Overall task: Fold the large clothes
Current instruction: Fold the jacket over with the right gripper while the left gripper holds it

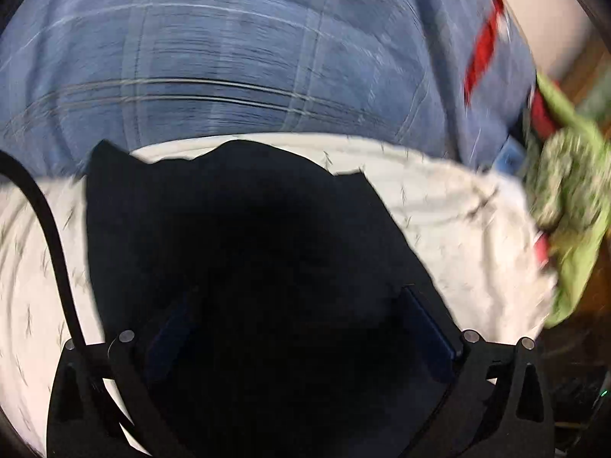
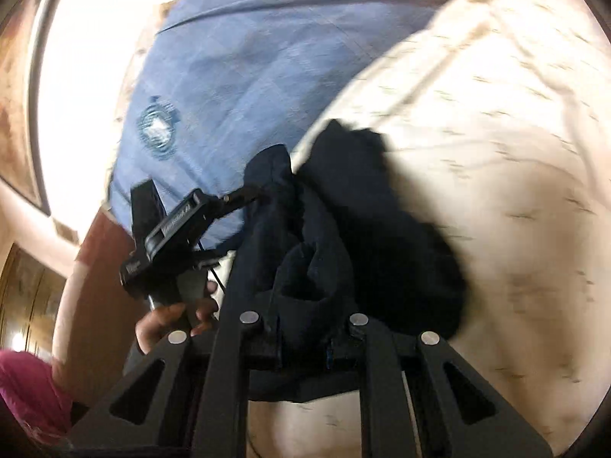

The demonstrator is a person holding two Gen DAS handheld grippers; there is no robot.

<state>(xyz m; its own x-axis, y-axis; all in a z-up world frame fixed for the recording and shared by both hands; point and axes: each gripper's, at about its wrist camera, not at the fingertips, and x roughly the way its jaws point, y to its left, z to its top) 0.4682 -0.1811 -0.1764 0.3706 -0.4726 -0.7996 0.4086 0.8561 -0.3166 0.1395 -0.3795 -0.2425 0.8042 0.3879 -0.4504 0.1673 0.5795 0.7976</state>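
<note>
The right gripper (image 2: 305,328) pinches a bunched dark garment (image 2: 343,236) on the pale speckled sheet (image 2: 496,152), its lie unreadable, while the left gripper (image 1: 301,305) gapes over it.

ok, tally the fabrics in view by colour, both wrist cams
Dark navy/black garment: 1
Blue checked cloth: 1
Cream sheet with small dark flecks: 1
Green patterned cloth: 1
Red fabric, blurred, item unclear: 1
Pink/magenta fabric at frame edge: 1
Total: 6
</note>
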